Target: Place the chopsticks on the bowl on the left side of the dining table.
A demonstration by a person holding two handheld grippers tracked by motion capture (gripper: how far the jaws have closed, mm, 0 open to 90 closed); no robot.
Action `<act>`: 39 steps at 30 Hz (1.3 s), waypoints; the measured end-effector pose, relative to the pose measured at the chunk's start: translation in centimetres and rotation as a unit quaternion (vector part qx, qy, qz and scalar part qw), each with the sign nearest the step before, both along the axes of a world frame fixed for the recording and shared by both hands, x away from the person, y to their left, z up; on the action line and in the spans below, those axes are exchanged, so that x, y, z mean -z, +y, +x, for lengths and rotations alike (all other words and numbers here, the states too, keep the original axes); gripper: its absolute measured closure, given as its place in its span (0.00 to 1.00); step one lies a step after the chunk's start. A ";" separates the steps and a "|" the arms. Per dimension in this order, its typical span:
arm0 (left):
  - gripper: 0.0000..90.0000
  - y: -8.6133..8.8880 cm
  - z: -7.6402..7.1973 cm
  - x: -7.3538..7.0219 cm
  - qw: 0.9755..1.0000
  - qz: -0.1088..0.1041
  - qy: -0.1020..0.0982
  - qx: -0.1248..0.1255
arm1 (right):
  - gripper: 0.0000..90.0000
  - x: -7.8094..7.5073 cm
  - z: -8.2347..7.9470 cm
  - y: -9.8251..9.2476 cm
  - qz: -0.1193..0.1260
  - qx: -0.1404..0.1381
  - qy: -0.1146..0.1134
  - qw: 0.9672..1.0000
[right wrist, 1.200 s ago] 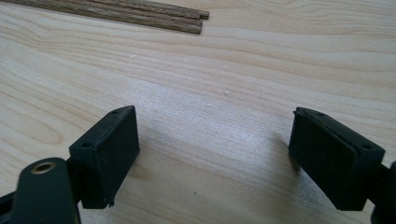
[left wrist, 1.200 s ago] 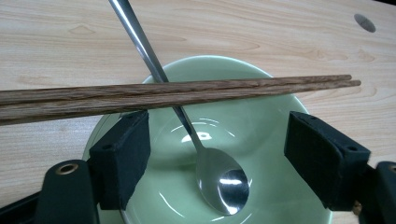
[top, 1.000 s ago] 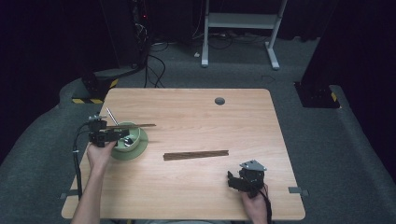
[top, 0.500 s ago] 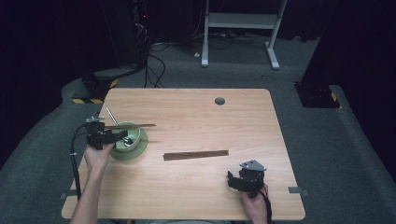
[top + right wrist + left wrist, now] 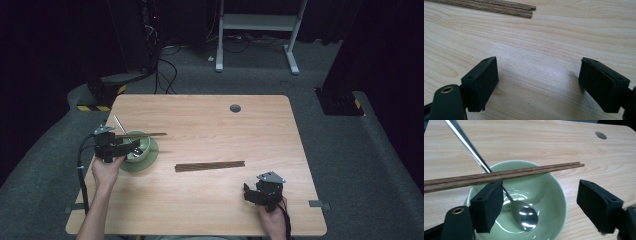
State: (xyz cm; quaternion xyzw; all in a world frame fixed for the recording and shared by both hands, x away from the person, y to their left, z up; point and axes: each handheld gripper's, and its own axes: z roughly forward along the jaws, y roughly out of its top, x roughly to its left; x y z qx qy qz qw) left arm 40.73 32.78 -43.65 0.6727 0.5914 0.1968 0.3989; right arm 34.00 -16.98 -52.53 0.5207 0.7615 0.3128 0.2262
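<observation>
From the high view, my left hand-held gripper (image 5: 131,146) sits over the green bowl (image 5: 150,152) near the table's (image 5: 210,200) left edge, where a pair of chopsticks (image 5: 142,135) lies across the bowl's rim, tips pointing toward the middle of the table, and a spoon's (image 5: 120,125) handle sticks out toward the far-left corner. A second pair of chopsticks (image 5: 210,166) lies flat near the table's centre, and my right hand-held gripper (image 5: 248,192) rests near the front edge, right of centre, apart from that pair. In the left gripper view, my jaws stand spread wide with nothing between them; the chopsticks (image 5: 504,175) bridge the bowl (image 5: 554,202) just beyond my left jaw, seemingly balanced on the rim so they stay off the table, and the spoon (image 5: 524,216) rests with its head in the bowl's bottom, handle leaning on the rim. In the right gripper view, my jaws are likewise spread over bare wood, low to the table, with the ends of the second pair (image 5: 506,8) lying ahead, which I judge is the thing to pick next.
</observation>
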 end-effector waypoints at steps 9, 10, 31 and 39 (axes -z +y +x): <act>0.24 -1.8 -0.4 -0.8 1.000 0.017 -0.020 0.018 | 0.18 0.0 0.0 0.0 0.000 0.000 0.000 1.000; 0.24 -2.0 -0.4 -0.9 0.999 0.017 -0.023 0.020 | 0.18 0.0 0.0 0.0 0.000 0.000 0.000 1.000; 0.24 -3.9 -1.0 -1.8 0.998 0.011 -0.039 0.048 | 0.18 0.0 0.0 0.0 0.000 0.000 0.001 1.000; 0.24 -4.6 -1.2 -1.9 0.997 0.014 -0.045 0.054 | 0.18 0.0 0.0 0.0 0.000 0.000 0.000 1.000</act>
